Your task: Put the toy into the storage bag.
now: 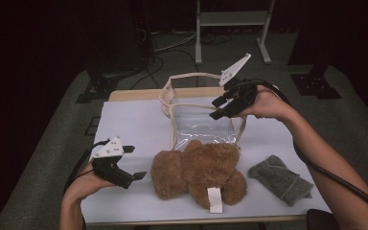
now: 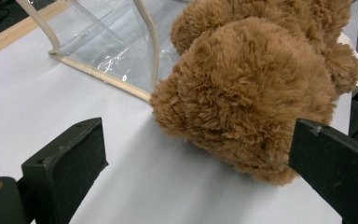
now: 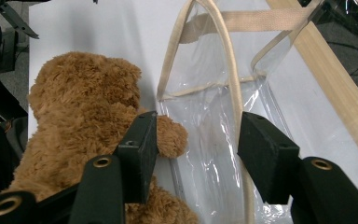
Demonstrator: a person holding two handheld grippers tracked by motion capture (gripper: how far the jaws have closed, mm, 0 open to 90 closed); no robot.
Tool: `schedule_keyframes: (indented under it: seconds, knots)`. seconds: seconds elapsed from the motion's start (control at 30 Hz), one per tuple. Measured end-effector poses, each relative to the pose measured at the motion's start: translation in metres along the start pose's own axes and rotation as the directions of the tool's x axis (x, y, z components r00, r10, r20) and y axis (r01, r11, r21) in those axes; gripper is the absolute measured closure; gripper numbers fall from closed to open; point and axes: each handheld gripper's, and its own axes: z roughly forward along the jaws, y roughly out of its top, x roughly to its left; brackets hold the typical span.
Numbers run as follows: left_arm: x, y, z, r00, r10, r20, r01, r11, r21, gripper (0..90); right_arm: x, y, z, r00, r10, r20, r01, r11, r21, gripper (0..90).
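A brown teddy bear [image 1: 199,175] lies on the white table [image 1: 129,124] near its front edge, with a white tag [image 1: 214,199] sticking out toward me. Behind it stands a clear plastic bag [image 1: 201,122] with beige straps. My left gripper [image 1: 135,163] rests low at the bear's left, open; the bear [image 2: 251,93] sits just ahead between its wide jaws. My right gripper [image 1: 215,109] hovers over the bag's mouth, open. In the right gripper view a beige handle strap [image 3: 228,60] runs down close to the right jaw, unpinched, and the bear [image 3: 79,116] lies at the left.
A folded grey cloth [image 1: 280,178] lies on the table to the bear's right. A wooden strip [image 1: 139,94] edges the table's far side. Stand legs [image 1: 230,28] and cables rest on the dark floor beyond.
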Motion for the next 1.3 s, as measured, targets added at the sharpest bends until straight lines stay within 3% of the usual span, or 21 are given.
schedule_keyframes:
  seconds: [0.3,0.4,0.5,0.7,0.97,1.3]
  knots:
    - [0.0,0.0,0.001,1.0,-0.006,0.003,0.006,1.0,-0.003,2.9,0.014,0.004,-0.013,0.9996,-0.024,0.011,0.025,1.0,-0.012,43.9]
    - [0.0,-0.001,0.001,1.0,-0.006,0.002,0.006,1.0,-0.001,2.9,0.021,0.006,-0.015,0.9991,-0.043,0.002,0.043,0.999,-0.02,43.9]
    - [0.0,-0.001,0.001,1.0,-0.008,0.003,0.008,1.0,-0.001,2.8,0.036,0.006,-0.012,0.9968,-0.072,-0.034,0.071,0.997,-0.021,42.0]
    - [0.001,-0.002,0.001,0.9999,-0.013,0.005,0.013,0.9999,0.005,2.8,0.059,0.0,0.01,0.9893,-0.102,-0.104,0.104,0.994,0.016,40.7]
    - [0.001,-0.003,0.002,0.9999,-0.016,0.006,0.016,0.9998,0.01,2.8,0.076,-0.005,0.046,0.9771,-0.11,-0.183,0.126,0.989,0.082,36.5]
    - [0.002,-0.005,0.001,0.9998,-0.021,0.007,0.021,0.9997,0.009,2.7,0.087,-0.007,0.077,0.97,-0.145,-0.195,0.178,0.97,0.163,30.3]
